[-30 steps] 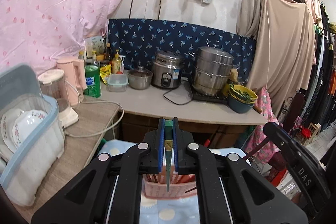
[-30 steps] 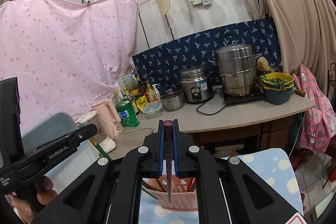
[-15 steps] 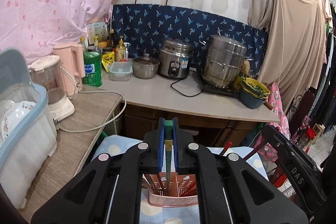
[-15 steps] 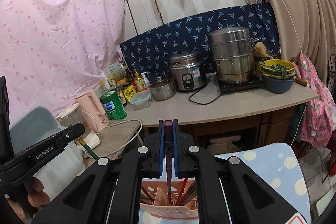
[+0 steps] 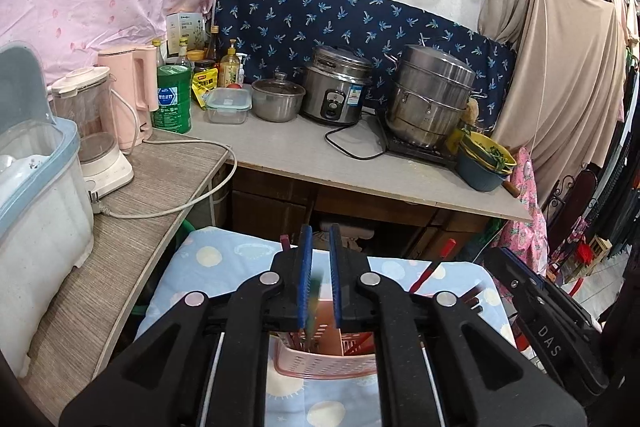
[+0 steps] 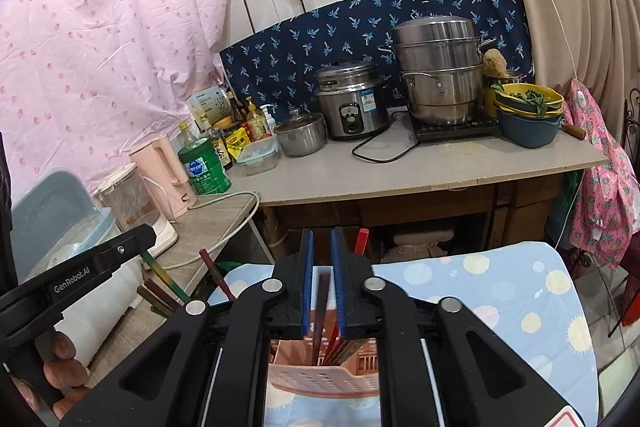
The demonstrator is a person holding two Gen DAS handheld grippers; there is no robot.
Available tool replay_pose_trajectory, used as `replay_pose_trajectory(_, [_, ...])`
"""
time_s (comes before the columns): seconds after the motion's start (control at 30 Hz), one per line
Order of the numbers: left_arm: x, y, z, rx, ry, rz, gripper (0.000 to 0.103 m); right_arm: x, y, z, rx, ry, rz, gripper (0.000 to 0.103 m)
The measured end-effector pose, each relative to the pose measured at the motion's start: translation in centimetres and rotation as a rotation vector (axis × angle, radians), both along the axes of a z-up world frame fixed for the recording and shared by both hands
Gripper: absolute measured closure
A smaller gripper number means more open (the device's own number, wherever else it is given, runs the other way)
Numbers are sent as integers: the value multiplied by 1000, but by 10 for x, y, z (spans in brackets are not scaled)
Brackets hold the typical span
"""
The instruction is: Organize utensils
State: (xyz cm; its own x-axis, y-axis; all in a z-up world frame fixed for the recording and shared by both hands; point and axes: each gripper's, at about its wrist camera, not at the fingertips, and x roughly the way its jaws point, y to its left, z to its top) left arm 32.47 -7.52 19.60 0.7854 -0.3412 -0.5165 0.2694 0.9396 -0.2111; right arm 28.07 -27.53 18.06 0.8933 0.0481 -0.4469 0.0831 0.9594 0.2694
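Observation:
A pink slotted basket [image 5: 324, 363] with several chopsticks stands on a blue dotted cloth [image 5: 224, 259]. My left gripper [image 5: 320, 247] hangs just above it, jaws opening, and a blurred green chopstick [image 5: 316, 287] slips down between the pads, which stand apart from it. In the right wrist view the basket [image 6: 320, 375] sits under my right gripper [image 6: 322, 247], whose jaws are also opening. A dark red chopstick [image 6: 321, 303] drops loose between them. The left gripper [image 6: 100, 263] shows at the left, a hand [image 6: 60, 363] on its handle.
Behind the cloth runs a counter [image 5: 320, 155] with a rice cooker [image 5: 336, 87], a steamer pot [image 5: 432, 95] and stacked bowls [image 5: 484, 159]. A side table at the left carries a blender [image 5: 88, 123], a pink kettle [image 5: 132, 91] and a dish box [image 5: 36, 187].
Both grippers have sunk toward the pink basket. Their jaws, shut on a chopstick each before, now stand apart, and both chopsticks slide down toward the basket.

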Motion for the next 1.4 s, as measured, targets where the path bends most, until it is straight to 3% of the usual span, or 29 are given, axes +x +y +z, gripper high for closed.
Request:
replay_pose_trajectory(0.17, [-13,1,-1,19,-15,14,68,-11,-1,3,12,-8,2,87])
replay_pose_trajectory(0.2, [-15,1,0,20,-16,17,67,-14,0,4,13,-11,4,85])
replay_pose_trajectory(0.5, [-45,5,-10,65,-6,31,66,-52,7,4,29,-27,23,75])
replay_pose_trajectory(1.4, [-126,10,-48,204,30,52,65,-147,31,-27,-78,54,33,72])
